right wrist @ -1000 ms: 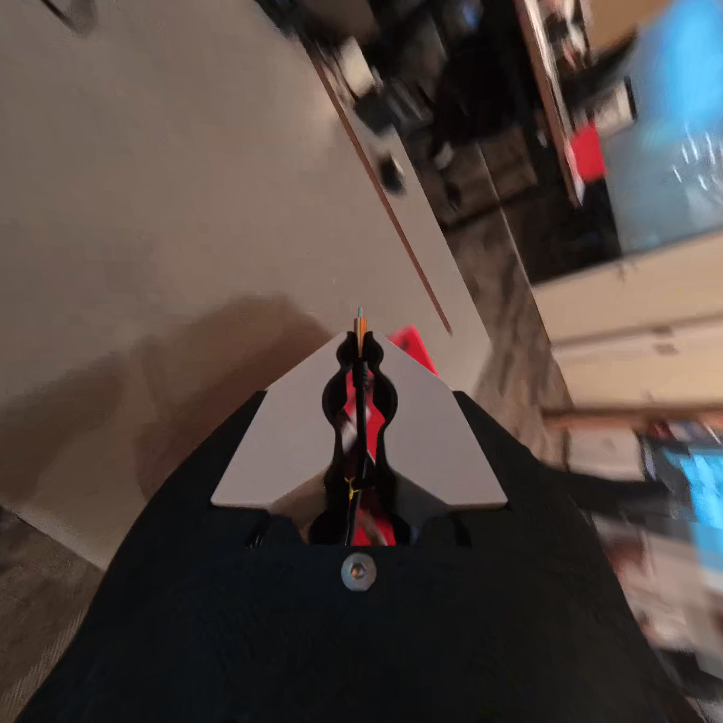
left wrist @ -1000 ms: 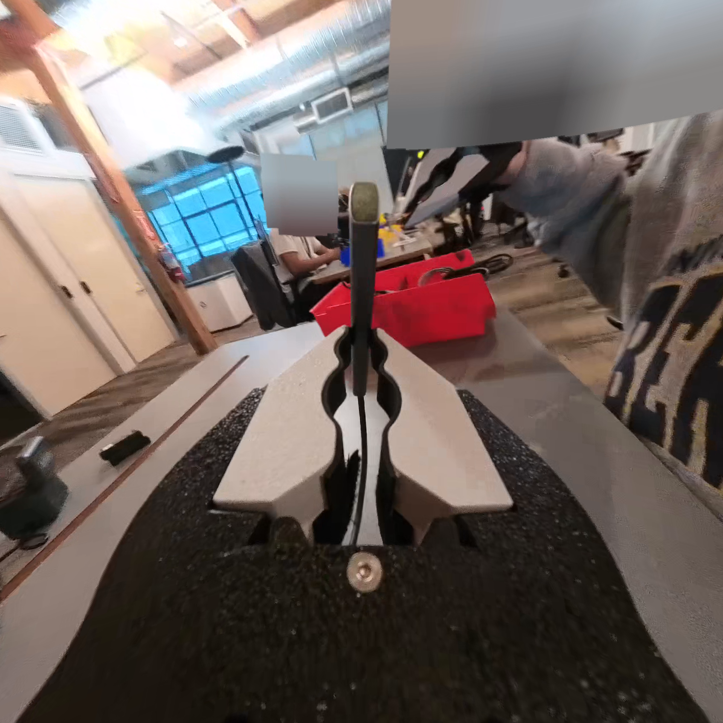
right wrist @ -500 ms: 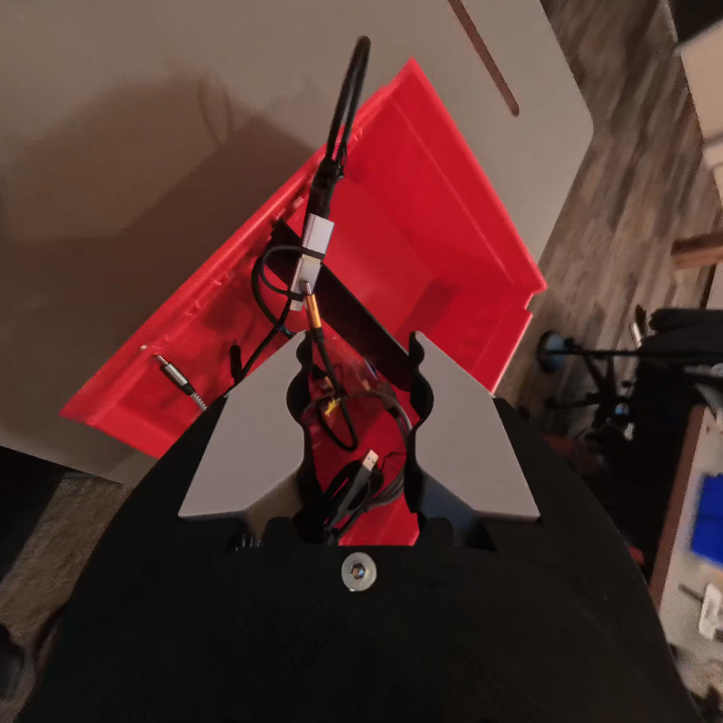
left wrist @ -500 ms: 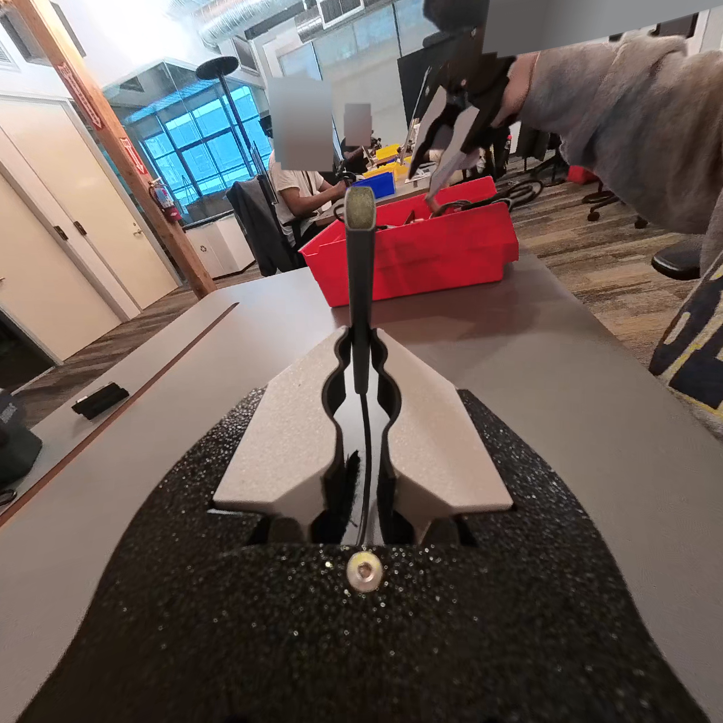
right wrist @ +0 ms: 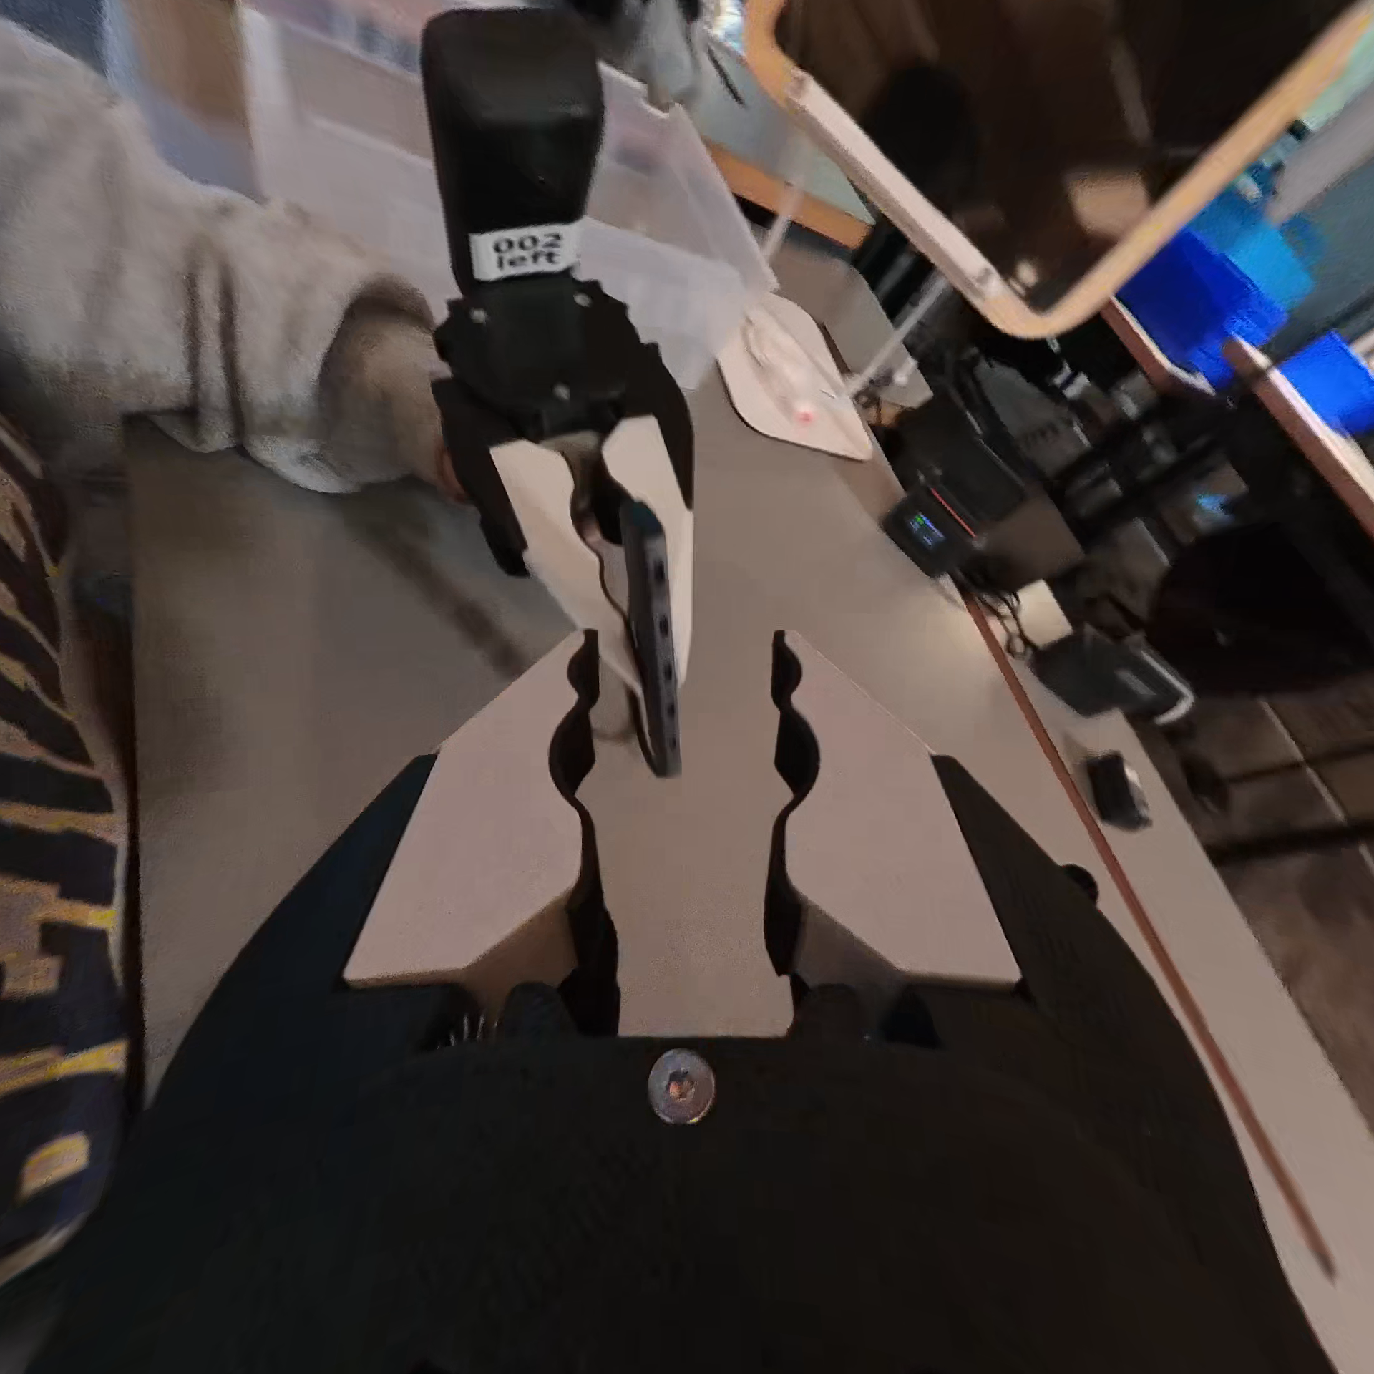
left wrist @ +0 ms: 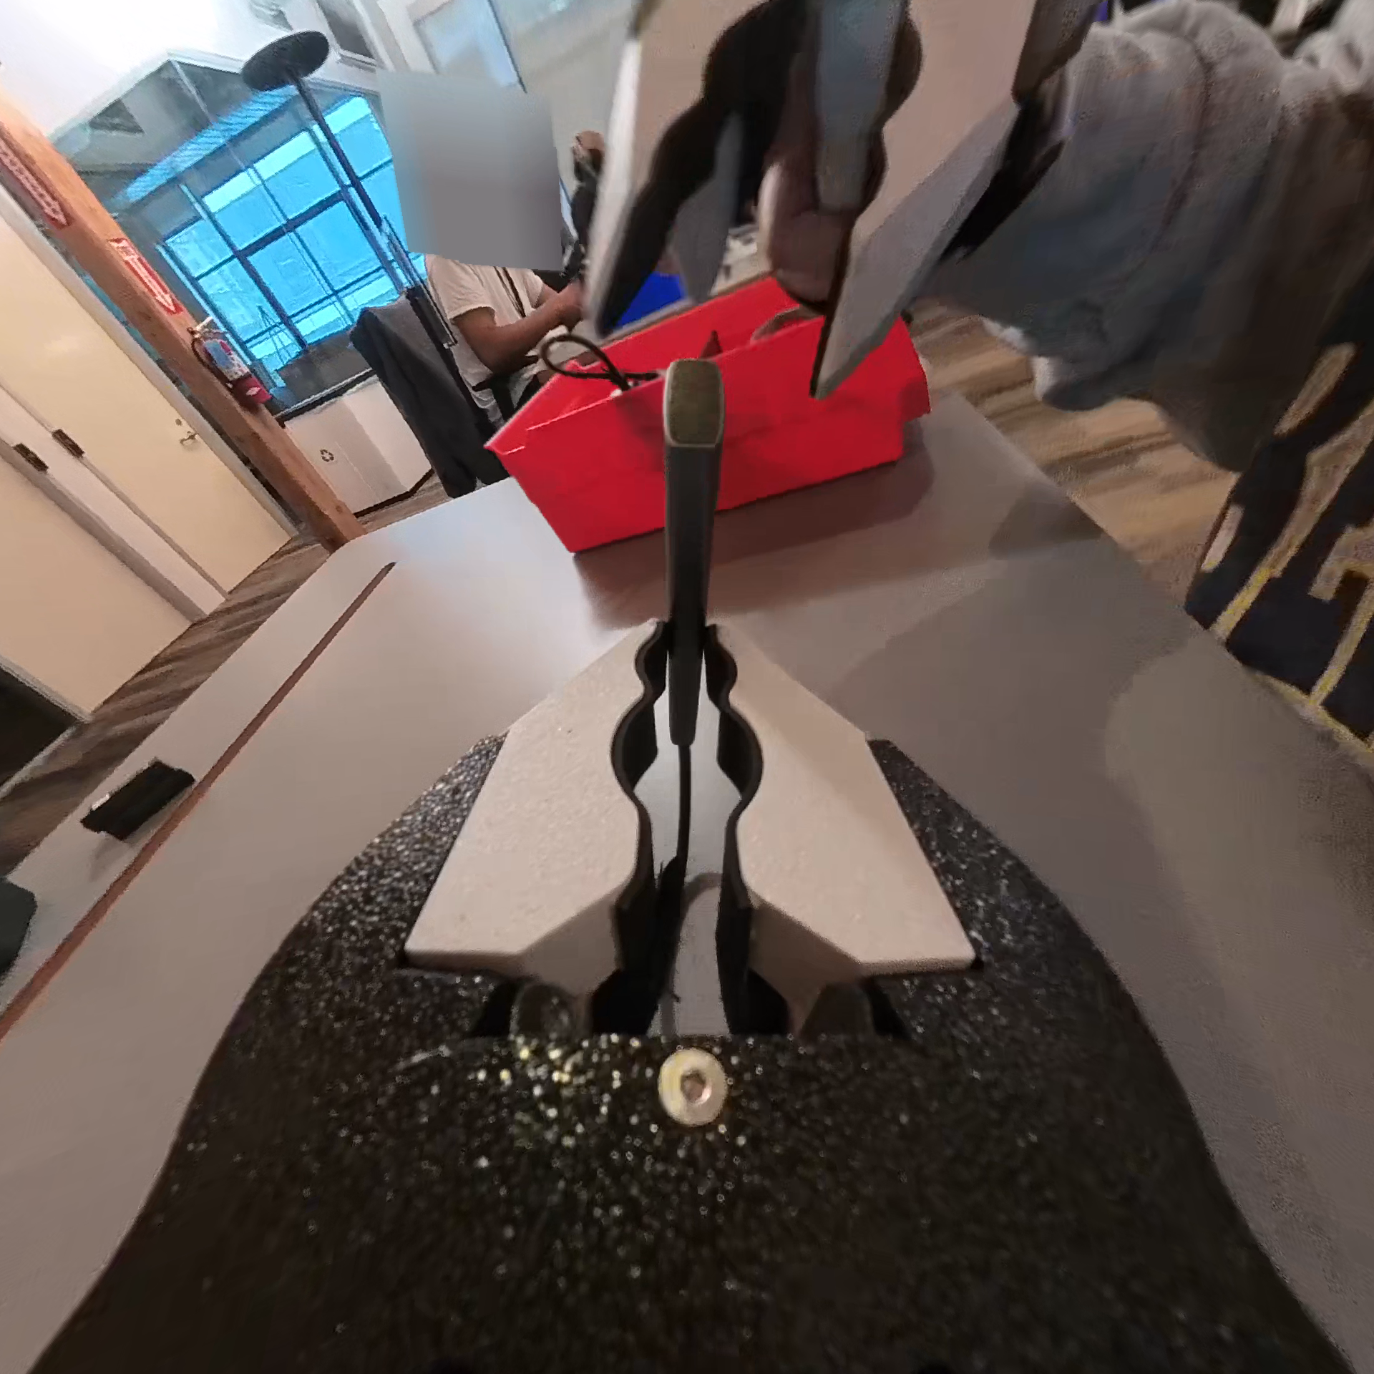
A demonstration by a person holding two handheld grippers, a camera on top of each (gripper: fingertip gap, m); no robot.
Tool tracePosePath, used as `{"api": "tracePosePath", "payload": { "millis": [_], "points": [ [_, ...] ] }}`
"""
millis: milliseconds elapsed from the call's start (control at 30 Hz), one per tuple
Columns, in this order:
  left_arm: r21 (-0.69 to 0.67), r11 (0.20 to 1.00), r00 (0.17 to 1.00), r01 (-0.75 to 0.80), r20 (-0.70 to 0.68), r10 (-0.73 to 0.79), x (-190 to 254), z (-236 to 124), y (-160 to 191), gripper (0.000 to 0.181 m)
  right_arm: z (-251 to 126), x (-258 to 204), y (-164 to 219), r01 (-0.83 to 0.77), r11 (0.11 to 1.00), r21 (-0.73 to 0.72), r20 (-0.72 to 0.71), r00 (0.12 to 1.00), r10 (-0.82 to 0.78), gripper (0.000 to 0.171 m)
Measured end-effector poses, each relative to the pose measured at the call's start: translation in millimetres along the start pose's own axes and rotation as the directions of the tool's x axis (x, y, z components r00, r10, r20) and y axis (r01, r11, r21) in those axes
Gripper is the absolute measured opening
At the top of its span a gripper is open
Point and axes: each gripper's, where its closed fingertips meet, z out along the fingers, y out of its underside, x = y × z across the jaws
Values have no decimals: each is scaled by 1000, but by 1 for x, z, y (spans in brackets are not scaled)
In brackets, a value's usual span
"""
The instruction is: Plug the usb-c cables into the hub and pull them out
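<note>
Currently, the left hand-held gripper [left wrist: 688, 639] pinches the USB-C hub [left wrist: 691, 476] edge-up above the table [left wrist: 929, 669]; the right hand-held gripper [right wrist: 684, 647] is spread, empty. Risk: the narrow grip lets the hub twist during insertion.

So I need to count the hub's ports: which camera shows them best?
The right wrist view: the hub, clamped in the left gripper, turns its long edge with the row of ports toward that camera, though slightly blurred. The left wrist view shows only its narrow end and top edge, no ports.
</note>
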Motion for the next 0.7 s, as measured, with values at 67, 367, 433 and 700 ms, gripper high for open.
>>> {"api": "tracePosePath", "payload": {
  "millis": [67, 367, 433, 700],
  "points": [
    [-23, 998, 998, -64, -26, 63, 9, 2, 1, 7, 20, -10, 0, 56, 998, -21, 47, 997, -55, 39],
    [61, 991, 989, -117, -82, 122, 25, 2, -12, 36, 7, 3, 14, 148, 984, -94, 5, 989, -148, 8],
    [89, 987, 986, -136, -80, 143, 27, -2, -18, 42, -29, 42, 13, 124, 987, -100, -163, 977, -139, 8],
    [87, 988, 992, -126, 29, 124, 7, -5, -17, 40, -186, 168, 70, -91, 948, -304, -634, 763, -130, 8]
  ]
}}
